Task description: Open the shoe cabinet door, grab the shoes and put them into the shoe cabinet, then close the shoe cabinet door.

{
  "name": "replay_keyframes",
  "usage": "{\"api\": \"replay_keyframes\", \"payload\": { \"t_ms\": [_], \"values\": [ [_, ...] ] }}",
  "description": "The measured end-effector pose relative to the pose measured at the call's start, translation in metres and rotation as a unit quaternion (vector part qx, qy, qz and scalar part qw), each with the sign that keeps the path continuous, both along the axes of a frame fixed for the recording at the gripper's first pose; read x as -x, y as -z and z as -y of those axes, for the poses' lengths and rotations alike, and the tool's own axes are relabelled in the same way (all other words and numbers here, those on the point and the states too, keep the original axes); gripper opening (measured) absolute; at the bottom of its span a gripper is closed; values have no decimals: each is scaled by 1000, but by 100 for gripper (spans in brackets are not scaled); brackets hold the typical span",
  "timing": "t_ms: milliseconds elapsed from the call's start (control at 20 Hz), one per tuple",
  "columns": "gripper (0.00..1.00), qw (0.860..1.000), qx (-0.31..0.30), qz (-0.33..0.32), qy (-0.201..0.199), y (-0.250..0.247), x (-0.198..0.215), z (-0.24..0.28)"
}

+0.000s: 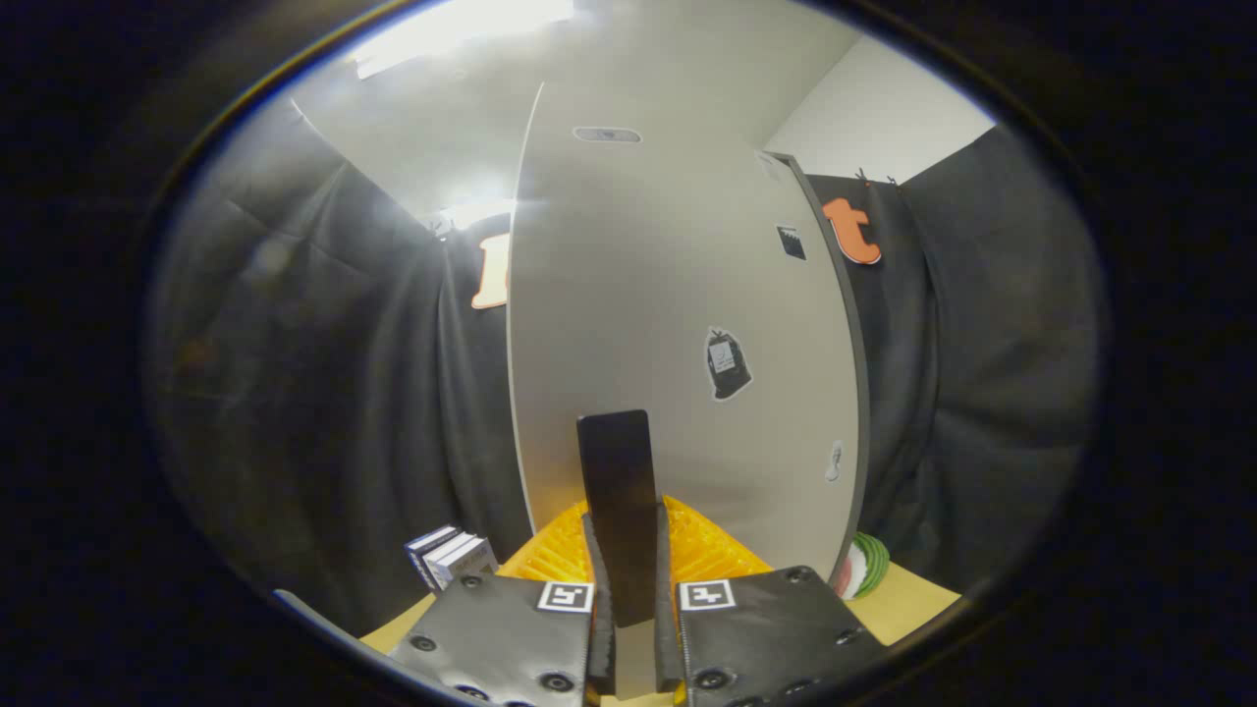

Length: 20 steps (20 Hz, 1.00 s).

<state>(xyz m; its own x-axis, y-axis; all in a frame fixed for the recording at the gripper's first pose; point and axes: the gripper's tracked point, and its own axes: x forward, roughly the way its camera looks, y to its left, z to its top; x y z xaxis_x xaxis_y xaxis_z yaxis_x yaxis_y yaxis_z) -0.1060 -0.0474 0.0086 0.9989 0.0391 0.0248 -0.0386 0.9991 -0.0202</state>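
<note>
The shoe cabinet door (pixel 678 314) is a tall pale panel standing straight ahead of me, with a few small stickers on it. A dark upright handle (pixel 616 462) sticks out from its lower part. My gripper (pixel 628 535) is shut on this handle, one finger pressing on each side of it. The door's right edge (pixel 835 324) shows as a dark strip. I cannot tell whether the door is shut or slightly ajar. Behind the fingers, at the foot of the door, lies a ribbed yellow object (pixel 707 550).
A small stack of books (pixel 450 558) stands to the left of the fingers on the tan surface (pixel 903 604). A round object striped green, white and red (pixel 862 567) sits by the door's lower right corner. Black cloth hangs on both sides.
</note>
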Motion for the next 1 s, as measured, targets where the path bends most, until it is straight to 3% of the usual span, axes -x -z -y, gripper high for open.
{"api": "replay_keyframes", "payload": {
  "t_ms": [350,650,1000],
  "values": [
    [17,1000,-3,1,-1,-10,41,44],
    [16,998,16,10,58,-20,77,109],
    [14,995,24,23,92,-34,112,195]
  ]
}}
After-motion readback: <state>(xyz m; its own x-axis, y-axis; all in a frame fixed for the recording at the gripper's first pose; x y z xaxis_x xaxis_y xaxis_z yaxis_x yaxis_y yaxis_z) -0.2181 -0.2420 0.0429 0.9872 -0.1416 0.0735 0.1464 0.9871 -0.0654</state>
